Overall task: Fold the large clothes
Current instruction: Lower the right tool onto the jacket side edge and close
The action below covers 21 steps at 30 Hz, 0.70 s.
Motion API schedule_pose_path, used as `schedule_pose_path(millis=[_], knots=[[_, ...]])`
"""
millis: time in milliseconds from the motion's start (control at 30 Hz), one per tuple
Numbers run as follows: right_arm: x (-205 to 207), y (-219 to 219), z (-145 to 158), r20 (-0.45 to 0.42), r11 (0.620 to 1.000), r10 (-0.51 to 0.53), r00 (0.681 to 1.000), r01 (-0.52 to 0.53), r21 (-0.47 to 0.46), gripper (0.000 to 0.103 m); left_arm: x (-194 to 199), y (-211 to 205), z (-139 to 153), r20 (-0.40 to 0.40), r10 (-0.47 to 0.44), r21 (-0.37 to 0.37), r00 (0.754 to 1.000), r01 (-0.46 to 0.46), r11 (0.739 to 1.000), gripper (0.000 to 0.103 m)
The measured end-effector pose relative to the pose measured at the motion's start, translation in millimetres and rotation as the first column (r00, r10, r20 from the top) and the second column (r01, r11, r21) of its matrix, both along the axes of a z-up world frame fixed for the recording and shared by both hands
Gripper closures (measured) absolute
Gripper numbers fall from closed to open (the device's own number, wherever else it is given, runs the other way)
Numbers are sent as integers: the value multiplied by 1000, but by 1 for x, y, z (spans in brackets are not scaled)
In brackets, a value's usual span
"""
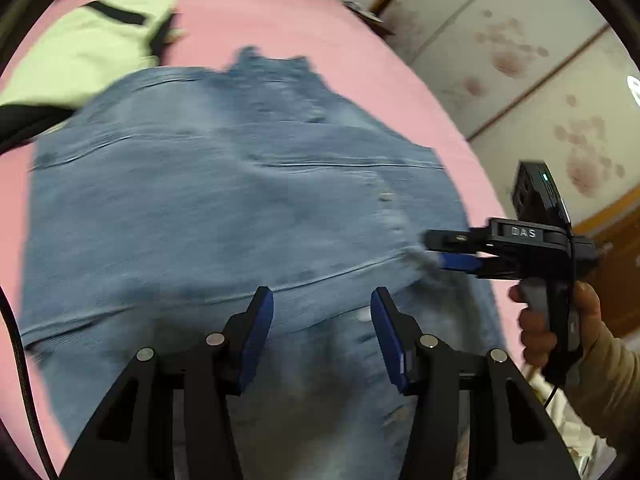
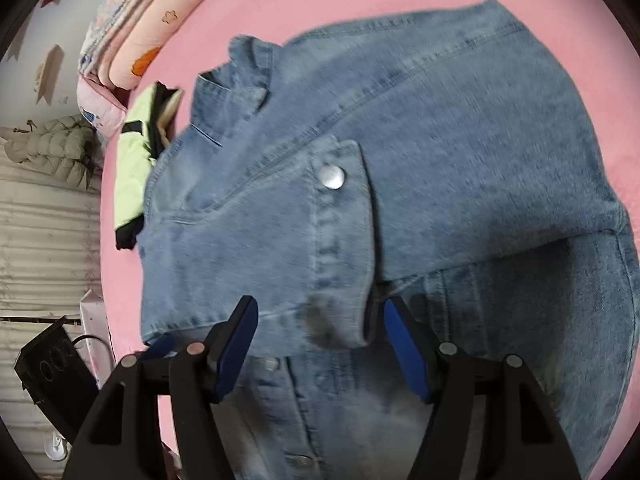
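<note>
A blue denim jacket [image 1: 224,200] lies spread on the pink bed sheet [image 1: 280,20]. In the right wrist view a sleeve is folded across the jacket [image 2: 460,128], its cuff with a metal button [image 2: 333,176] pointing toward me. My left gripper [image 1: 322,314] hovers open over the jacket's near part, nothing between its blue pads. My right gripper [image 2: 320,320] is open too; the cuff's edge lies below the gap, and the pads do not press on it. From the left wrist view, the right gripper [image 1: 434,250] sits at the jacket's right edge, held by a hand [image 1: 540,328].
A pale green garment with black trim [image 1: 92,48] [image 2: 132,168] lies on the sheet beyond the jacket's collar. Folded quilts [image 2: 140,32] are stacked at the bed's head. Patterned sliding doors [image 1: 520,60] stand past the bed's far side. A black device [image 2: 52,364] sits beside the bed.
</note>
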State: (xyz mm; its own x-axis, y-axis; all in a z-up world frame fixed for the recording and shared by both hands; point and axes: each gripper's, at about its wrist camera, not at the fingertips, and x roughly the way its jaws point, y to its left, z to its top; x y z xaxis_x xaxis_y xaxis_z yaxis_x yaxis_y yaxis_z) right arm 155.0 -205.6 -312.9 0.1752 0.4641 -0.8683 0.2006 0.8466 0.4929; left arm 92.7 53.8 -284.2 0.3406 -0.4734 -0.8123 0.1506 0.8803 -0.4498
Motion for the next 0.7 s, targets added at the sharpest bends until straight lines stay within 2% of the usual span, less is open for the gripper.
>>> schedule_pose_path(millis=[133, 267, 333, 367, 400, 433, 500, 600, 700], knots=[[-2, -9, -23, -53, 998, -28, 998, 30, 47, 37, -11, 50, -5, -21, 111, 65, 994, -109, 992, 54], [0, -9, -39, -65, 994, -40, 997, 46, 100, 37, -12, 99, -16, -33, 236, 126, 971, -230, 965, 54], [2, -7, -42, -63, 992, -39, 997, 47, 121, 45, -6, 122, -21, -33, 300, 126, 953, -294, 947, 54], [4, -5, -44, -66, 992, -27, 997, 35, 125, 58, -4, 129, -23, -33, 321, 121, 946, -315, 941, 54], [5, -4, -44, -72, 993, -12, 997, 21, 119, 65, -1, 137, -23, -31, 344, 115, 938, -338, 934, 54], [6, -3, -44, -73, 994, -1, 997, 9, 110, 66, 3, 144, -22, -23, 365, 104, 931, -361, 927, 54], [7, 0, -40, -63, 993, 28, 998, -20, 119, 77, 8, 151, -19, -7, 391, 90, 920, -389, 917, 54], [8, 5, -33, -42, 993, 64, 997, -59, 105, 77, 15, 160, -20, 3, 407, 83, 914, -406, 910, 53], [12, 7, -46, -76, 990, 57, 995, -47, 130, 78, 27, 165, -36, -31, 428, 106, 903, -422, 900, 51]])
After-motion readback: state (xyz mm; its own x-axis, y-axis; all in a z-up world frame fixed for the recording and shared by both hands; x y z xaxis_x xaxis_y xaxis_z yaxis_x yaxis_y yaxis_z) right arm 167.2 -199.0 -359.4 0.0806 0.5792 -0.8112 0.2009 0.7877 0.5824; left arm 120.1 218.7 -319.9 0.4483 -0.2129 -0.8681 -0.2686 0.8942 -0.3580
